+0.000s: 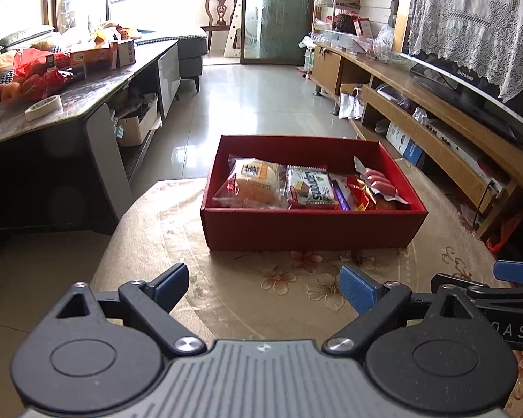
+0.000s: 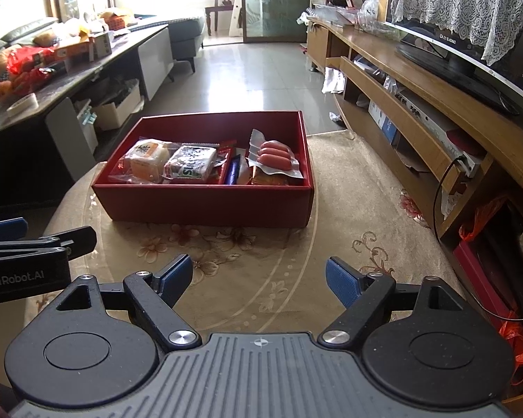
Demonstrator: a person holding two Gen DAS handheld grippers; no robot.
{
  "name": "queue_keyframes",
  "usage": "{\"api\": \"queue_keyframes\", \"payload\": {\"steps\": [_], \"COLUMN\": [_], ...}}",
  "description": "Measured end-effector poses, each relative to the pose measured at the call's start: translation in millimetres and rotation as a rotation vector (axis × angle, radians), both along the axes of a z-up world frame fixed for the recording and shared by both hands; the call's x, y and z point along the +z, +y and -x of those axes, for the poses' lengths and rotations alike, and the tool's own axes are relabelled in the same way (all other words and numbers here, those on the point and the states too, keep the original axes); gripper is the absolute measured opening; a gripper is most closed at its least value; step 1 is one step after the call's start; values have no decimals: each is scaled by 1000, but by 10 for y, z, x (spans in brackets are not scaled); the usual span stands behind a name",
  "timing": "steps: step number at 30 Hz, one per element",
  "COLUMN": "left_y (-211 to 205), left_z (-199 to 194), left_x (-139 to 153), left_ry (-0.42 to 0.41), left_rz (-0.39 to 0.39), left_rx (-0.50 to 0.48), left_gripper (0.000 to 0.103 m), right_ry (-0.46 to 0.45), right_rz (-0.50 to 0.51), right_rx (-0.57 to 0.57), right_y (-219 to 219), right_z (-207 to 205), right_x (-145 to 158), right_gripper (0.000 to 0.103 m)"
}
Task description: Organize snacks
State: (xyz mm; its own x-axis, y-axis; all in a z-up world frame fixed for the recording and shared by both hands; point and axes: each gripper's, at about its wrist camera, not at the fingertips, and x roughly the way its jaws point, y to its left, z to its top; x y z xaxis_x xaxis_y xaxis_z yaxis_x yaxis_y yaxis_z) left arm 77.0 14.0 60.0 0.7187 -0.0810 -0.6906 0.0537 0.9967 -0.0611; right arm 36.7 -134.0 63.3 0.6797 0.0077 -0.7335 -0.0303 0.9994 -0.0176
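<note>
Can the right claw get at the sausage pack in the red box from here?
Probably yes. The right claw is open and empty. The sausage pack lies on top at the red box's right end, the box has no lid, and only bare tablecloth lies between.

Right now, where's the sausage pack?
In both views, the sausage pack lies at the right end of the red box, atop other snacks, beside the purple bar.

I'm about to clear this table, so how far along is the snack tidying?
Looks nearly done: the bread, the green packet, the sausages and the smaller wrappers all lie inside the red box on the round table. Nothing is in hand: the left gripper and the right gripper are open and empty. No loose snacks show on the cloth, so little seems left.
</note>
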Motion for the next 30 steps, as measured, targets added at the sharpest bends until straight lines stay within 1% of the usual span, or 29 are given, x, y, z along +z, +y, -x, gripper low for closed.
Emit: {"api": "queue_keyframes", "payload": {"steps": [7, 16, 30], "left_y": [-37, -64, -70], "left_z": [3, -6, -6], "left_x": [-66, -102, -148], "left_ry": [35, 57, 73], "left_rz": [-4, -14, -23], "left_rx": [-6, -19, -18], "left_gripper": [91, 91, 91], "right_ry": [11, 15, 21], "right_rz": [0, 7, 13], "right_rx": [-6, 5, 16], "right_y": [-24, -7, 19], "right_z": [-9, -14, -24], "right_x": [-16, -25, -43], "right_gripper": [88, 89, 90]}}
